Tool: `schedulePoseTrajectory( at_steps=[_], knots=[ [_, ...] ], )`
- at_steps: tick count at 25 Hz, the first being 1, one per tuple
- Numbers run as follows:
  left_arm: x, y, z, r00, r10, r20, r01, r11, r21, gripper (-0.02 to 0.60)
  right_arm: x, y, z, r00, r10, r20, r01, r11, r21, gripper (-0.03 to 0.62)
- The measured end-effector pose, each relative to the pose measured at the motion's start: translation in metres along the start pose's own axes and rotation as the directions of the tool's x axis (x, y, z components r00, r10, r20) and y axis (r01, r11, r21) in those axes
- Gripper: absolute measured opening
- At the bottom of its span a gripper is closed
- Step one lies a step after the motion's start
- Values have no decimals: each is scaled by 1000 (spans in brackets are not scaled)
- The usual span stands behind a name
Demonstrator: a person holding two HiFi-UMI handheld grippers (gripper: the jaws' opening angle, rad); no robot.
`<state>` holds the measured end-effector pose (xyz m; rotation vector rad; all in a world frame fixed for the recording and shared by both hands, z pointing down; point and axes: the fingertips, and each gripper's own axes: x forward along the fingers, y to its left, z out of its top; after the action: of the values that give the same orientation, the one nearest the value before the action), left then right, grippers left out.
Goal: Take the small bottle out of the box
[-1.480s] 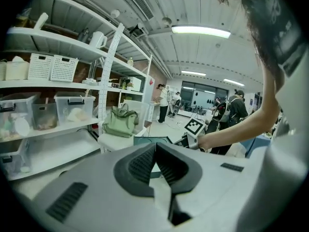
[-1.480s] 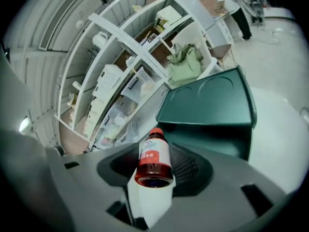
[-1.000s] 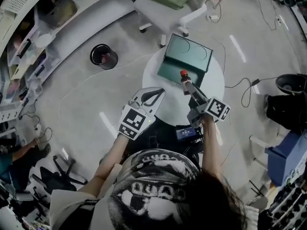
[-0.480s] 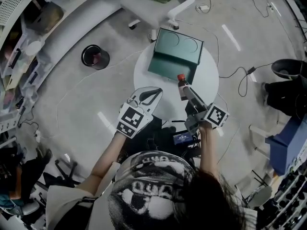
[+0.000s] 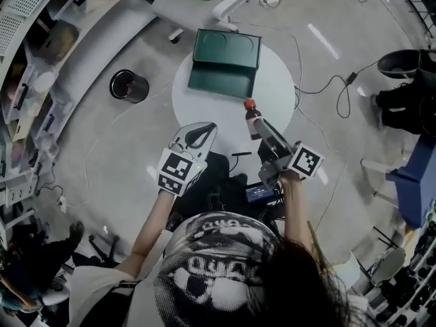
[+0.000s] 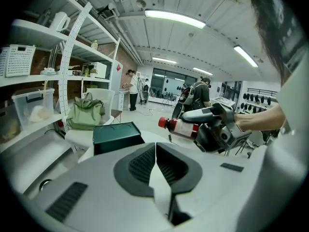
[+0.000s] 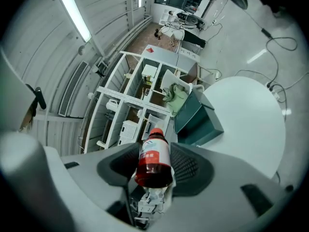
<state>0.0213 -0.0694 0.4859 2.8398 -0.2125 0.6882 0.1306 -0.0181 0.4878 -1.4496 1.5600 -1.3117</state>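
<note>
The right hand-held gripper clamped the small bottle, with the box beyond it. The left hand-held gripper had its jaws together.

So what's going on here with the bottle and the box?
A person works two handheld grippers at a round white table. The right gripper is clamped on a small red-capped bottle, held in the air clear of the open green box on the table. The left gripper is closed and empty.

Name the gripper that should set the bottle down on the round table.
Right. The right gripper grips the small bottle, clear of the box, above the table; the left gripper is shut and empty.
</note>
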Motion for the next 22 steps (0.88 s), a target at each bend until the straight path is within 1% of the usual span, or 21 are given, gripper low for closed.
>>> schedulePoseTrajectory(
  at_steps=[5, 8, 12, 16, 22],
  knots=[
    [1, -54, 9, 999, -6, 41, 6, 1000, 16, 14, -52, 11, -2, 998, 41, 39, -41, 999, -23, 206],
    [-2, -91, 16, 997, -37, 73, 35, 999, 19, 14, -81, 18, -8, 996, 62, 57, -61, 998, -17, 206],
    [-11, -137, 17, 993, -67, 94, 62, 997, 50, 14, -117, 23, -21, 995, 76, 70, -74, 997, -27, 206],
    [-23, -166, 12, 992, -72, 108, 66, 996, 59, 14, -144, 31, -34, 990, 107, 88, -105, 994, -21, 206],
    [-36, -194, 10, 989, -67, 135, 57, 995, 80, 14, -174, 40, -50, 984, 149, 102, -148, 989, -17, 206]
  ],
)
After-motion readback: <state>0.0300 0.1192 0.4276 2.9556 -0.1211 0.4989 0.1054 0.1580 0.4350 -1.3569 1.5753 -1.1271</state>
